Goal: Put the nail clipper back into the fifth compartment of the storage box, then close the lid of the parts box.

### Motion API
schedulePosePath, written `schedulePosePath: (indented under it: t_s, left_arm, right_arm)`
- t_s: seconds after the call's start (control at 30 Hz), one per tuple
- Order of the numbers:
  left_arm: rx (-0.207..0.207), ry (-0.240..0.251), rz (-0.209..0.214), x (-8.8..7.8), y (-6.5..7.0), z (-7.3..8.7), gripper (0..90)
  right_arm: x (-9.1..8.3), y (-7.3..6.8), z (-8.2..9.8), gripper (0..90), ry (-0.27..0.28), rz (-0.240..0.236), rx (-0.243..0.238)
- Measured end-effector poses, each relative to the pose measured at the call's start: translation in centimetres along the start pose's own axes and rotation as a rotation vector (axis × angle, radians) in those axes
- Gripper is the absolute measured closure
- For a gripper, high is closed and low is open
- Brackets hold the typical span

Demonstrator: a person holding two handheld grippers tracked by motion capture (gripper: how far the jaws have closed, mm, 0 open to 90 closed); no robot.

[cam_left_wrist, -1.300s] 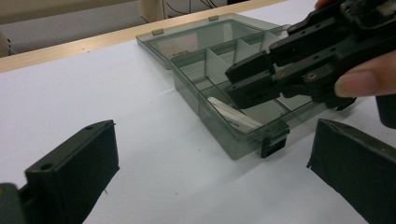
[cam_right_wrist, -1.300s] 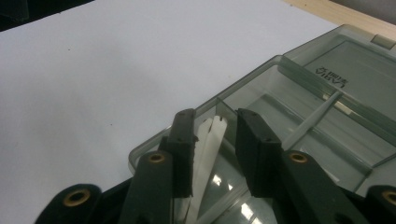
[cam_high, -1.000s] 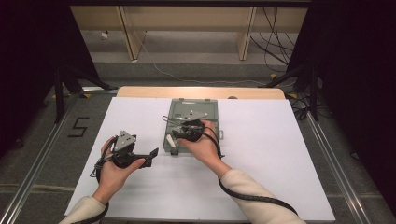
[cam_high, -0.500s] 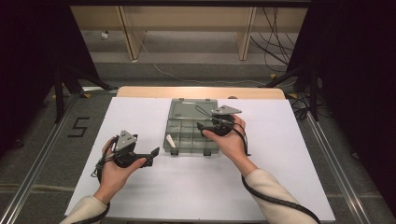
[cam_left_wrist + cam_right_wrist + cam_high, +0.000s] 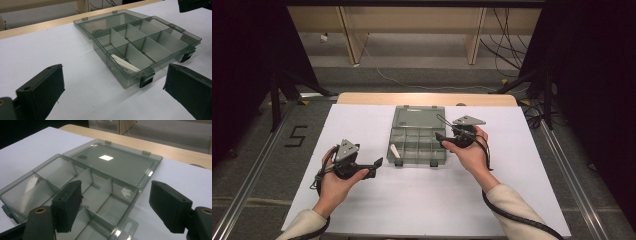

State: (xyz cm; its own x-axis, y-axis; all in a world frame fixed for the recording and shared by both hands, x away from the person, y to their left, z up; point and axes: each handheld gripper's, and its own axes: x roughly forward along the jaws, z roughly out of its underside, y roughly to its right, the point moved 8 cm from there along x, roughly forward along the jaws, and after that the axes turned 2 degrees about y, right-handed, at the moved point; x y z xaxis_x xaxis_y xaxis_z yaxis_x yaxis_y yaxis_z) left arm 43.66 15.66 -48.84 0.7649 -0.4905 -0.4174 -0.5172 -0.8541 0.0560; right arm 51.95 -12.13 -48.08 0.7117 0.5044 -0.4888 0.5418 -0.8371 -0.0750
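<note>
Right hand-held gripper (image 5: 446, 131) wide, empty, just opened, over organizer box (image 5: 418, 145) right edge, perhaps clear of it.

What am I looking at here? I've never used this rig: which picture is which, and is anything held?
A person holds a two-fingered gripper in each hand; there is no robot arm. The high view looks down on the white table. The left gripper and right gripper each carry a camera looking along their own black fingers. On the table lies a smoky clear box, lid open flat, with divided compartments. A small white piece lies in its near-left compartment. Both grippers are open and hold nothing; the right one has just opened, over the box's right edge.
</note>
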Motion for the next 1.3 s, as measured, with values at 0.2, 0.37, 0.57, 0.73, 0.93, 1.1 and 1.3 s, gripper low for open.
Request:
schedulePosePath:
  t_s: [0.2, 0.37, 0.57, 0.73, 0.93, 1.1, 1.3]
  left_arm:
    - [0.004, -0.001, 0.005, 0.1, 0.0, 0.0, 2.0]
    - [0.002, 0.001, 0.008, 0.1, 0.0, 0.0, 2.0]
    - [0.001, 0.001, 0.009, 0.0, 0.1, 0.0, 2.0]
    - [-0.012, 0.005, 0.004, 0.0, 0.0, -0.1, 2.1]
    - [-0.012, 0.002, -0.002, 0.3, -0.2, -0.2, 2.6]
    - [-0.008, -0.001, 0.003, 0.4, -0.1, -0.2, 2.8]
    - [-0.004, 0.002, 0.006, 0.2, -0.1, -0.2, 3.5]
  right_arm:
    - [-0.7, 0.7, 0.3, 27.0, 0.021, 0.002, 0.002]
    - [-1.4, 1.2, 0.7, 27.0, 0.017, 0.012, 0.012]
    - [-1.9, 1.2, 0.8, 27.0, 0.018, 0.008, 0.024]
    - [-2.5, 1.1, 0.6, 26.7, 0.06, -0.013, 0.019]
    - [-3.2, 1.5, 1.1, 26.6, 0.076, -0.024, 0.014]
    - [-3.8, 1.7, 1.6, 26.6, 0.082, -0.016, 0.008]
    - [-4.9, 1.9, 1.6, 26.5, 0.095, -0.001, -0.001]
